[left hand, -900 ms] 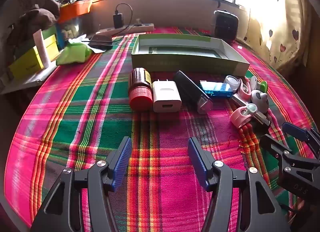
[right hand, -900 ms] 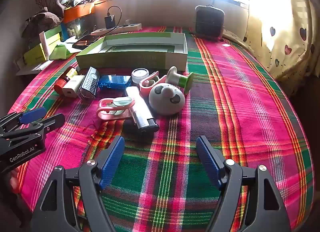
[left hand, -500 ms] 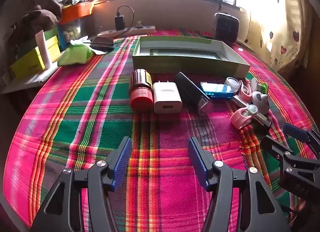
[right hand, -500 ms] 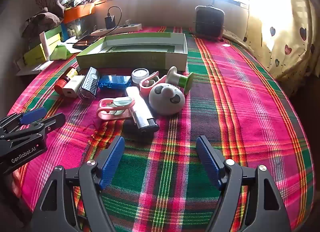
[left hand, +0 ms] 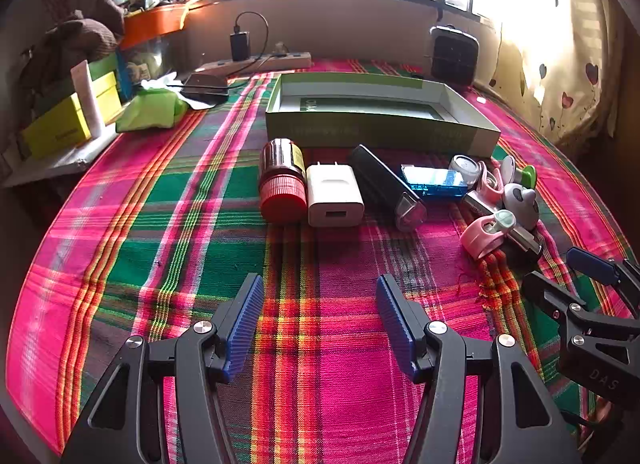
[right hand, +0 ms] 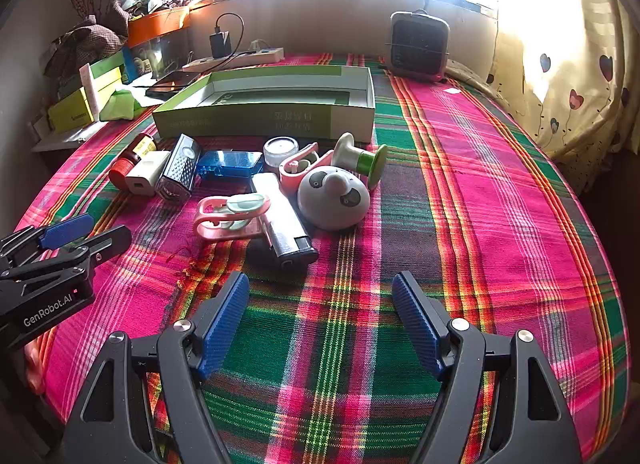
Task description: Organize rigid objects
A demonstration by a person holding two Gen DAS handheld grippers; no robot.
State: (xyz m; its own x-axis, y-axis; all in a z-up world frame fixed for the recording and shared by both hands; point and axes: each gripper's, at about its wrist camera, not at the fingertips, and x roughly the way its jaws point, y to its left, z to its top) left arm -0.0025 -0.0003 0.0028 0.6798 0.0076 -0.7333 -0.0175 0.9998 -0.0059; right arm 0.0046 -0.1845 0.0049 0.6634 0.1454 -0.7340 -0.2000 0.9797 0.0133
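A row of small objects lies on the plaid cloth in front of an open green box [left hand: 380, 128] [right hand: 264, 120]: a red-capped bottle [left hand: 280, 180], a white charger [left hand: 332, 192], a black grater-like bar [left hand: 384, 184], a blue case [left hand: 434, 182], a small round jar [right hand: 281, 151], a pink clip [right hand: 228, 216], a silver-black lighter-shaped item [right hand: 284, 224], a grey round toy [right hand: 334, 198] and a green-white spool [right hand: 360, 160]. My left gripper [left hand: 320, 288] stands open over bare cloth short of the bottle and charger. My right gripper [right hand: 320, 284] is open too, just short of the lighter-shaped item.
Boxes, a green cloth and an orange tray crowd the left shelf [left hand: 80, 112]. A power strip with a charger [left hand: 256, 60], a dark phone-like slab [left hand: 204, 86] and a small heater [right hand: 418, 46] stand at the back. A curtain [right hand: 560, 64] hangs at the right.
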